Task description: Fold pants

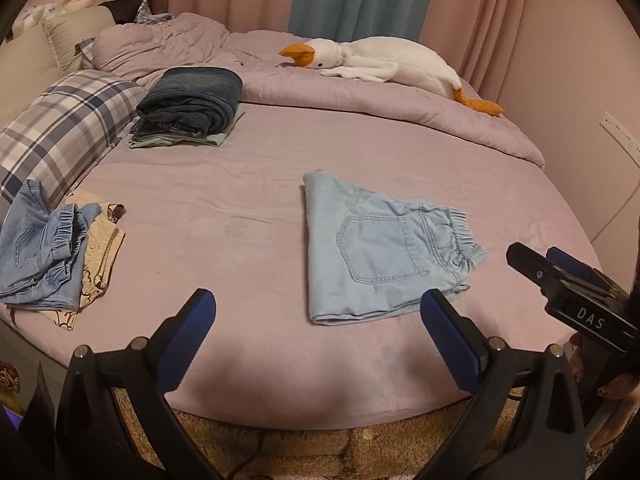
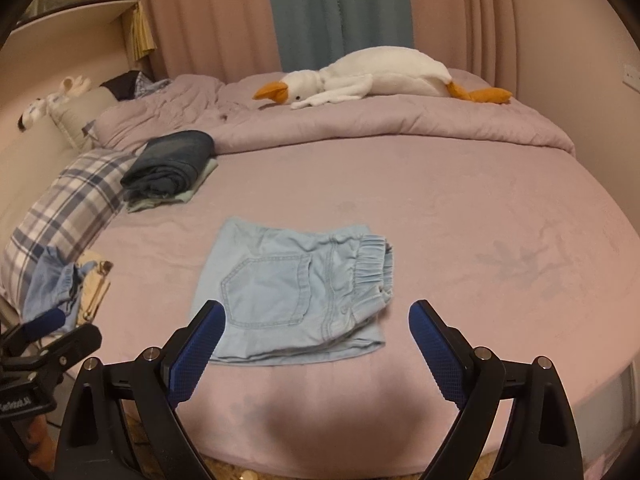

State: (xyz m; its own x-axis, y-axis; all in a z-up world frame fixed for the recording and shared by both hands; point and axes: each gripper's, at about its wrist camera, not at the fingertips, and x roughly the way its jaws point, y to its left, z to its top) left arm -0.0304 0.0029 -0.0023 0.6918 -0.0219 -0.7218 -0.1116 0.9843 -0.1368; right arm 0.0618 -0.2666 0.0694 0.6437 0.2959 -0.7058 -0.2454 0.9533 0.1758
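lying folded flat on the bed (image 2: 440, 208): light blue pants (image 2: 292, 296), pocket up. left gripper (image 1: 318, 312) & right gripper (image 2: 316, 320) both wide open, holding nothing, just short of pants' near edge

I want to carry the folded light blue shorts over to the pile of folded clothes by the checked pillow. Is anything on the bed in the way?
Nothing visible is. Between the light blue shorts and the folded pile lies only bare pink sheet. The unfolded clothes sit off to the left, and the plush goose is farther back.
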